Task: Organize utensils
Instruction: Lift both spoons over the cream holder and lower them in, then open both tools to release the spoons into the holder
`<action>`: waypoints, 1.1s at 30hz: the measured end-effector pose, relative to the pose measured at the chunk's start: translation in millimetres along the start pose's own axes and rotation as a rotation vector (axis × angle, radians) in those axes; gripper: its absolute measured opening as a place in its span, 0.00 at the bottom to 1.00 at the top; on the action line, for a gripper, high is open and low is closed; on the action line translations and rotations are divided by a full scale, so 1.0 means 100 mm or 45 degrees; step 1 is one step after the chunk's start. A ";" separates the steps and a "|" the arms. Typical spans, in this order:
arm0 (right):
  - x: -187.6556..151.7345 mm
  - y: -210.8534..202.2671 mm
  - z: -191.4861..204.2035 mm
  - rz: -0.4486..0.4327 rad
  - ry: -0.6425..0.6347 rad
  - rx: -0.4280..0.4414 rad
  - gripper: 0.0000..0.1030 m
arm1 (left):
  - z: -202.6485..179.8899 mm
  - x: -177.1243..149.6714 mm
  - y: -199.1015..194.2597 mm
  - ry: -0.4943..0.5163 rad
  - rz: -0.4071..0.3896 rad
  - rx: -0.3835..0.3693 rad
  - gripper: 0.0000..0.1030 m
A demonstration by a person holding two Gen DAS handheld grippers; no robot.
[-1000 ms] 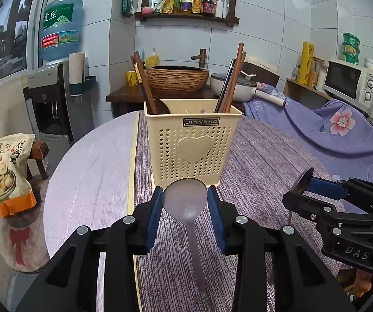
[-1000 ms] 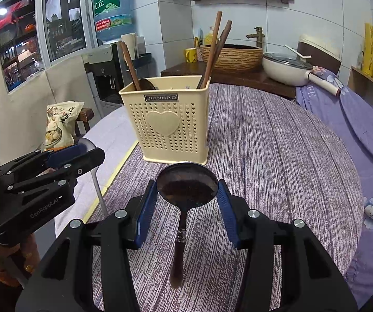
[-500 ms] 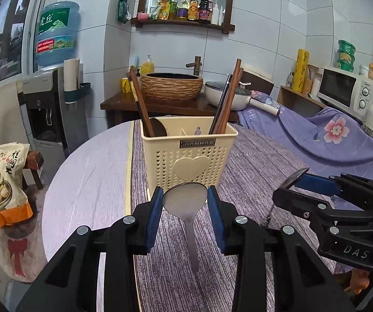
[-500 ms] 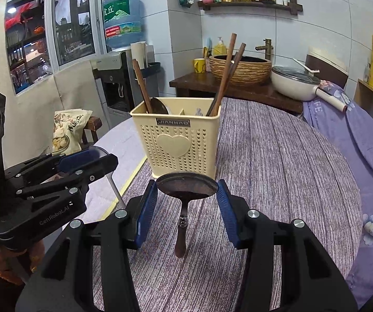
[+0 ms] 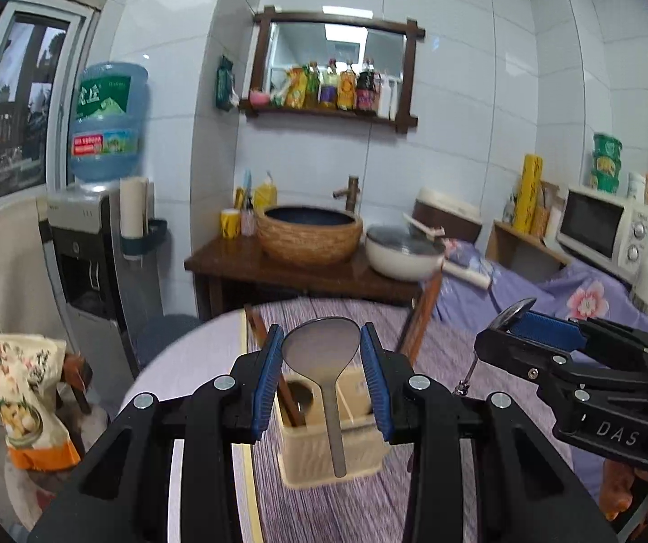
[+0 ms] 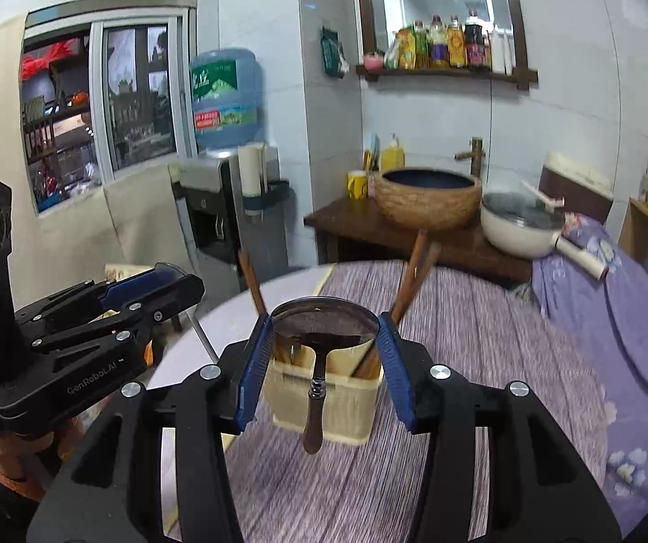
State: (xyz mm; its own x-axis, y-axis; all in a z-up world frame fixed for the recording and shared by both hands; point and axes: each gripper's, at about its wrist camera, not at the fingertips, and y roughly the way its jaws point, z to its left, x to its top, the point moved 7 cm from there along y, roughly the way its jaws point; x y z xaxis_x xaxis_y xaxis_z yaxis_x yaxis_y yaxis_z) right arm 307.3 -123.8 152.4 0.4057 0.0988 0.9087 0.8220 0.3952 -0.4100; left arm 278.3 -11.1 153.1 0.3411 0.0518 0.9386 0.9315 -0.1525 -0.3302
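My left gripper [image 5: 321, 362] is shut on a steel spoon [image 5: 321, 348], gripped by its bowl, handle hanging down over the cream utensil basket [image 5: 330, 457]. My right gripper [image 6: 326, 339] is shut on a dark wooden-handled spoon [image 6: 326, 326], gripped by its bowl, handle hanging over the same basket [image 6: 324, 407]. The basket stands on the round table [image 6: 482, 362] and holds brown chopsticks [image 6: 414, 267] and a dark ladle [image 5: 299, 396]. Each gripper shows in the other's view: the right one [image 5: 518, 316] at right, the left one [image 6: 161, 276] at left.
A purple striped cloth [image 5: 346, 507] covers the table's right part. Behind the table stand a wooden counter [image 5: 305, 271] with a woven basin and a white pan, a water dispenser [image 5: 93, 244] at left, and a microwave [image 5: 604, 221] at right. A snack bag [image 5: 30, 402] sits at left.
Both grippers have risen with their spoons and tilted so that I look down on the basket. The spoon handles now hang over the basket's top instead of in front of it.
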 end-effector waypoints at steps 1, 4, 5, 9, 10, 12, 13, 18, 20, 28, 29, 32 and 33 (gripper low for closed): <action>0.10 0.00 0.00 -0.020 0.000 -0.006 0.46 | 0.01 0.09 0.02 -0.005 -0.014 0.008 0.33; 0.43 0.08 -0.04 -0.077 0.009 -0.053 0.46 | 0.05 0.28 0.17 -0.017 -0.033 0.053 0.33; 0.52 0.12 -0.07 -0.088 0.017 -0.071 0.46 | 0.07 0.31 0.23 -0.023 -0.036 0.074 0.33; 0.59 0.37 -0.10 -0.082 0.033 -0.110 0.46 | 0.13 0.22 0.52 -0.032 -0.007 0.128 0.33; 0.54 0.44 -0.10 -0.066 0.031 -0.119 0.46 | 0.14 0.16 0.58 -0.038 0.009 0.126 0.33; 0.44 0.56 -0.10 -0.046 0.019 -0.137 0.46 | 0.17 0.03 0.65 -0.043 0.031 0.124 0.33; 0.36 0.63 -0.11 -0.034 0.017 -0.154 0.46 | 0.17 -0.05 0.69 -0.047 0.044 0.127 0.33; 0.00 0.90 -0.17 0.042 0.043 -0.174 0.46 | 0.21 -0.34 0.81 -0.043 0.105 0.117 0.33; -0.13 0.98 -0.19 0.067 0.048 -0.176 0.46 | 0.23 -0.43 0.85 -0.044 0.124 0.121 0.33; -0.38 1.10 -0.28 0.097 0.101 -0.177 0.46 | 0.27 -0.66 0.96 -0.054 0.189 0.109 0.33; -0.40 1.11 -0.29 0.101 0.105 -0.176 0.46 | 0.28 -0.68 0.98 -0.055 0.196 0.109 0.33; -0.43 1.12 -0.32 0.106 0.116 -0.174 0.46 | 0.28 -0.74 1.02 -0.047 0.217 0.106 0.33; -0.44 1.12 -0.33 0.107 0.122 -0.174 0.46 | 0.28 -0.76 1.03 -0.045 0.222 0.108 0.33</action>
State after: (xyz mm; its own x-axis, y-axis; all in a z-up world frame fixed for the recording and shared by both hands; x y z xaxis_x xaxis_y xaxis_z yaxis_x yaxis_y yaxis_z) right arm 394.6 -114.1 64.4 0.5060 0.0366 0.8617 0.8276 0.2606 -0.4971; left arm 351.6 -2.8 44.8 0.5014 0.0670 0.8626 0.8645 -0.0789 -0.4964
